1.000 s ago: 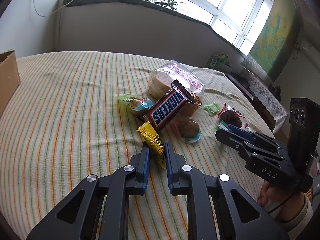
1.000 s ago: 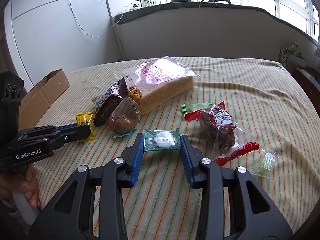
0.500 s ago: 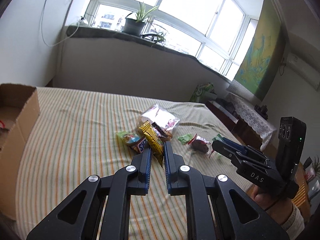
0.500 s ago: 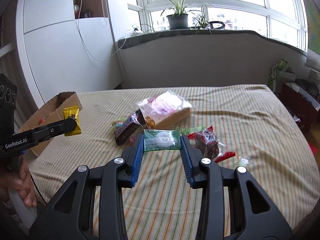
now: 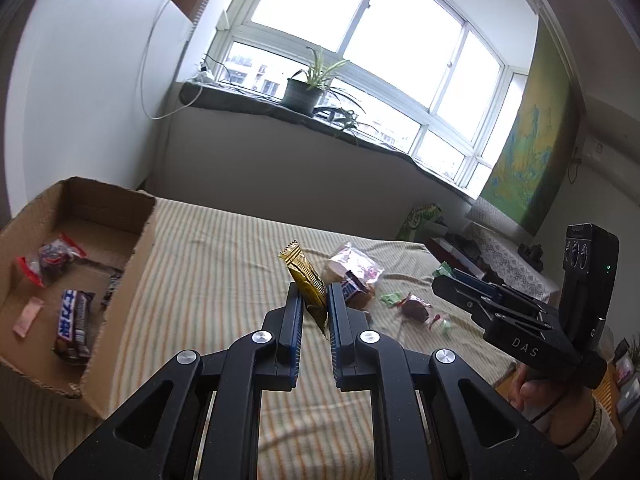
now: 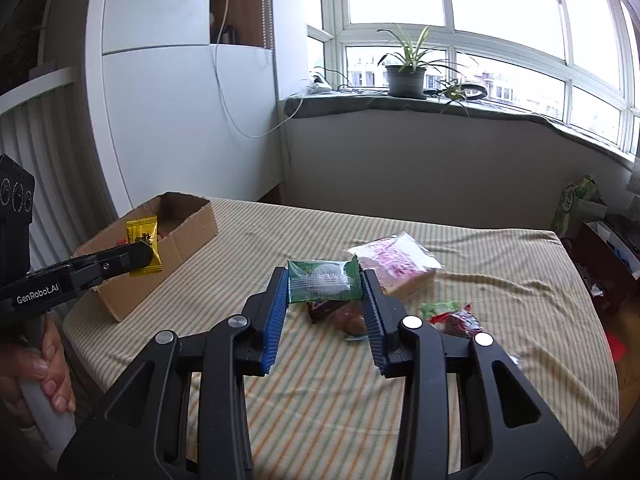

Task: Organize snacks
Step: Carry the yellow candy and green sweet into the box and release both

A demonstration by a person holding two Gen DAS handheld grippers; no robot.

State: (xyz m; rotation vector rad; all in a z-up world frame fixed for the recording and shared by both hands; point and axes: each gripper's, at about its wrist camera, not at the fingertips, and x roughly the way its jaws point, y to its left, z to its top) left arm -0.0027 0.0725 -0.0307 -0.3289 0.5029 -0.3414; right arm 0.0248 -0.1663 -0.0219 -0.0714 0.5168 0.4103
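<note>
A: Two packets are up in the air at once. The left tongs (image 5: 314, 312) are clamped on a yellow packet (image 5: 305, 276), but only on its lower end; most of it sticks up above the tips.

B: So it could swing or slide out if the hand tips on the way to the box (image 5: 132, 240)?

A: That is my worry. The foil looks slick and the hold is short. If it drops early it lands on the striped bed short of the box, not in it.

B: And the right tongs (image 6: 325, 292)?

A: Clamped across a green packet (image 6: 322, 282), pads on its two short ends, well away from the box and above the snacks left on the bed. The soft film is bowed between the pads, so a harder squeeze may buckle it and let it pop free.

B: Anything at the box itself?

A: From the right view the yellow packet hangs just in front of the box's near wall. Coming in low, it could catch on that rim. The box already holds a candy bar (image 5: 74, 320) and a red-ended bag (image 5: 50, 258), with bare floor between them, so room is no problem.
</note>
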